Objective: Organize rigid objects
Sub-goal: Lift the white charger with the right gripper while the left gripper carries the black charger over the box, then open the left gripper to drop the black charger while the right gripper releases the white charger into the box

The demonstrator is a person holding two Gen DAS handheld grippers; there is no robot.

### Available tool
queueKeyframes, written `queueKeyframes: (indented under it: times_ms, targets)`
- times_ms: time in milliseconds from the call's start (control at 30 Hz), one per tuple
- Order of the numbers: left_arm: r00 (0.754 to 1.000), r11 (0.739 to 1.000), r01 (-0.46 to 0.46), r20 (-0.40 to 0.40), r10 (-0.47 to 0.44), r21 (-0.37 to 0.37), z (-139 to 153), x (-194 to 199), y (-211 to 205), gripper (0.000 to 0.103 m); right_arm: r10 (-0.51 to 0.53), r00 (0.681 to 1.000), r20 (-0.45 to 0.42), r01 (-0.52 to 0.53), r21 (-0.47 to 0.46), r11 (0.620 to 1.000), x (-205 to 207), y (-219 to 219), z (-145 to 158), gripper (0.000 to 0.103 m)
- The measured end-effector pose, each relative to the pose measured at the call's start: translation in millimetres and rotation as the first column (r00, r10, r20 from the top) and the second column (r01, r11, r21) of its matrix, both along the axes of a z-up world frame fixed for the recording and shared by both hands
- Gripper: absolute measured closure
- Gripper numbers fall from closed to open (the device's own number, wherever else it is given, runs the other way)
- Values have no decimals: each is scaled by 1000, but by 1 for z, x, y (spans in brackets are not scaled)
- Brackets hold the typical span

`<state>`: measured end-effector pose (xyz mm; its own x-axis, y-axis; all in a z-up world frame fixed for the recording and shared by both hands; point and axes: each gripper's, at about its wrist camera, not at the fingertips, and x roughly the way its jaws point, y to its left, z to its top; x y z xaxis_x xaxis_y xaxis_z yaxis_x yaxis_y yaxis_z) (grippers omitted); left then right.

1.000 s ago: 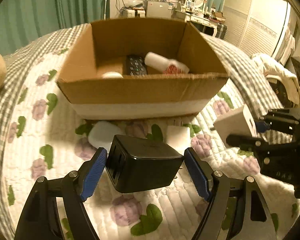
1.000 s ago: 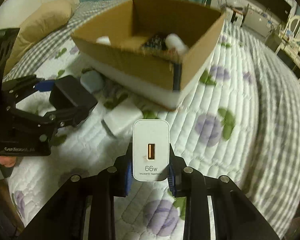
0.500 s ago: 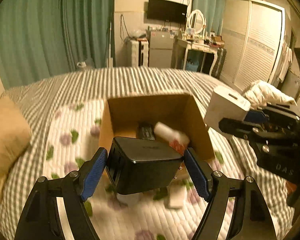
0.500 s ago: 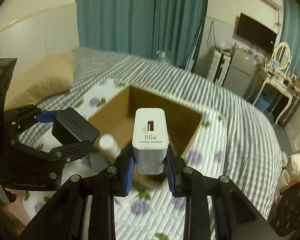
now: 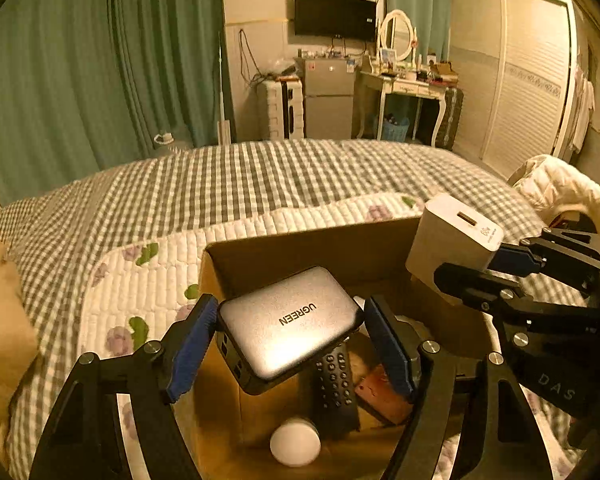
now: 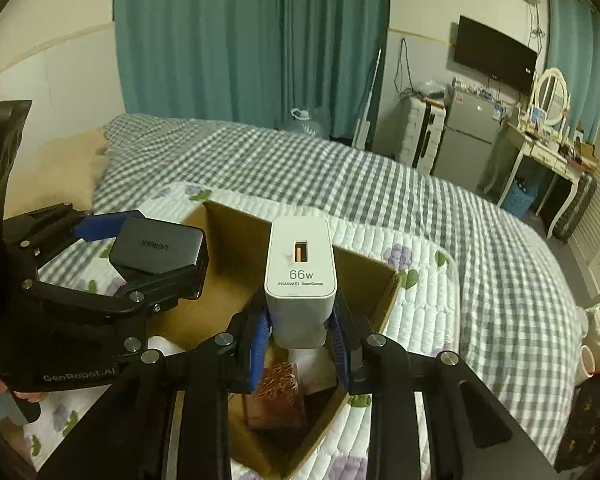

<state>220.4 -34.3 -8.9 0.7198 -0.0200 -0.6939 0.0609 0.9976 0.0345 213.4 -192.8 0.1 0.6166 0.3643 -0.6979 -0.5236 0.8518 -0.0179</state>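
Chargers sit clamped in both my tools: the dark UGREEN charger in my left gripper, the white 66W charger in my right gripper. A second ago both hung short of the cardboard box; now it lies open just beneath them, so I judge release comes next.

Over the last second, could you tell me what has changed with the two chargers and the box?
Both grippers rose from the quilt and came over the cardboard box. The left gripper now holds the black charger above the box's opening, and the right gripper holds the white charger there too. Neither has let go; the remote stays inside.
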Motion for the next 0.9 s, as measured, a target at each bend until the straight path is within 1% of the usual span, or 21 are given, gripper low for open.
queueKeyframes:
  times_ms: [200, 300, 400, 433, 467, 533, 567, 633, 667, 700, 767, 800, 833, 867, 900]
  targets:
    - [999, 1000, -2, -38, 3, 20, -27, 14, 0, 28, -15, 999, -32, 15, -3, 1000, 17, 1, -34, 76]
    - [999, 1000, 0, -53, 1, 16, -32, 16, -1, 28, -17, 999, -52, 16, -16, 1000, 17, 2, -50, 76]
    - [998, 1000, 6, -60, -4, 23, -36, 13, -4, 29, -26, 998, -53, 25, -28, 999, 14, 2, -60, 76]
    - [998, 1000, 8, -62, -7, 23, -36, 13, -4, 35, -32, 998, -52, 31, -24, 999, 12, 1, -61, 76]
    - [999, 1000, 9, -44, -8, 25, -35, 10, -4, 41, -38, 998, -58, 38, -11, 999, 11, 0, -61, 76]
    - [1000, 999, 11, -14, -11, 45, -28, 3, -7, 42, -64, 993, -95, 68, 35, 997, 12, -6, -58, 76]
    - [1000, 999, 9, -10, -9, 49, -25, 1, -7, 42, -72, 992, -106, 77, 43, 996, 12, -8, -57, 74]
    - [1000, 999, 10, -12, -10, 44, -19, -6, -8, 42, -87, 990, -108, 93, 59, 994, 9, -12, -49, 57]
    - [1000, 999, 11, -13, -11, 39, -16, -10, -7, 42, -97, 991, -92, 102, 58, 993, 6, -14, -43, 47]
    - [1000, 999, 10, -14, -10, 39, -14, -13, -6, 42, -104, 992, -71, 109, 62, 992, 1, -17, -33, 44]
    - [1000, 999, 1, -14, -1, 34, -7, -23, -4, 41, -114, 992, -48, 117, 50, 992, -6, -22, -16, 44]
    - [1000, 1000, 0, -12, 1, 25, -3, -30, -2, 38, -119, 992, -43, 120, 39, 992, -10, -21, -9, 43]
    - [1000, 1000, -4, -8, 4, 17, 0, -36, 0, 32, -122, 992, -36, 123, 29, 992, -14, -22, -2, 41]
    - [1000, 1000, -6, 0, 6, 11, 3, -43, 1, 29, -128, 992, -20, 129, 15, 992, -21, -25, 8, 33]
    - [1000, 1000, -9, 11, 9, 6, 6, -51, 3, 27, -136, 991, -7, 136, 6, 991, -26, -26, 14, 23]
